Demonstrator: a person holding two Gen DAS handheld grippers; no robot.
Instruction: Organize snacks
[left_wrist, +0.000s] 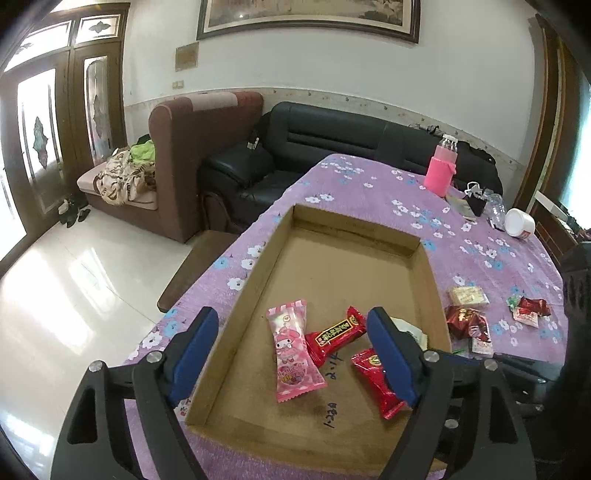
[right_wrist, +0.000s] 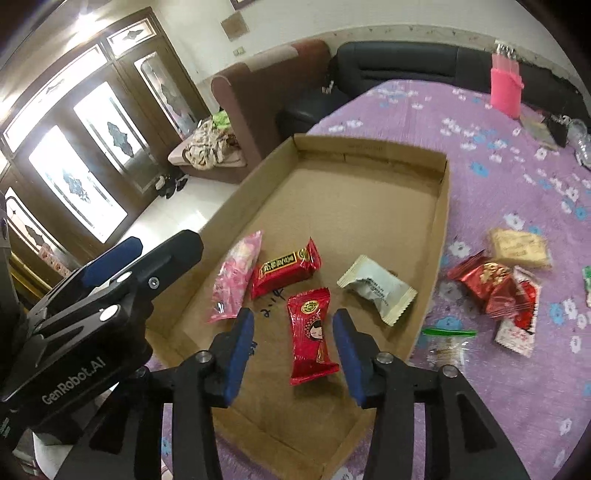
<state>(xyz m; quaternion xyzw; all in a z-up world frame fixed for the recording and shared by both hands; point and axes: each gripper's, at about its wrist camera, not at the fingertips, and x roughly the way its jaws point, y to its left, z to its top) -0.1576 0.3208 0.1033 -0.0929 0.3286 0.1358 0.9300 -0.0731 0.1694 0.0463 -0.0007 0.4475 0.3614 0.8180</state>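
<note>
A shallow cardboard tray (left_wrist: 432, 273) (right_wrist: 441, 206) lies on the purple flowered tablecloth. Inside lie a pink snack pack (left_wrist: 291, 350) (right_wrist: 236, 277), a red bar with a black label (left_wrist: 334, 334) (right_wrist: 284, 267), a red pack with a cartoon face (left_wrist: 376, 380) (right_wrist: 312, 336) and a white pack (right_wrist: 376, 290). My left gripper (left_wrist: 293, 350) is open and empty above the tray's near left part. My right gripper (right_wrist: 293, 349) is open and empty, its fingers either side of the red cartoon pack. More snacks lie loose right of the tray: a dark red pack (left_wrist: 467, 321) (right_wrist: 487, 284), a beige cracker pack (left_wrist: 469, 295) (right_wrist: 519, 247).
A pink bottle (left_wrist: 441, 166) (right_wrist: 506, 86), a white jar (left_wrist: 519, 223) and small clutter stand at the table's far right. A green-topped clear bag (right_wrist: 448, 343) lies by the tray's right wall. Sofas and glass doors are beyond the table's left edge.
</note>
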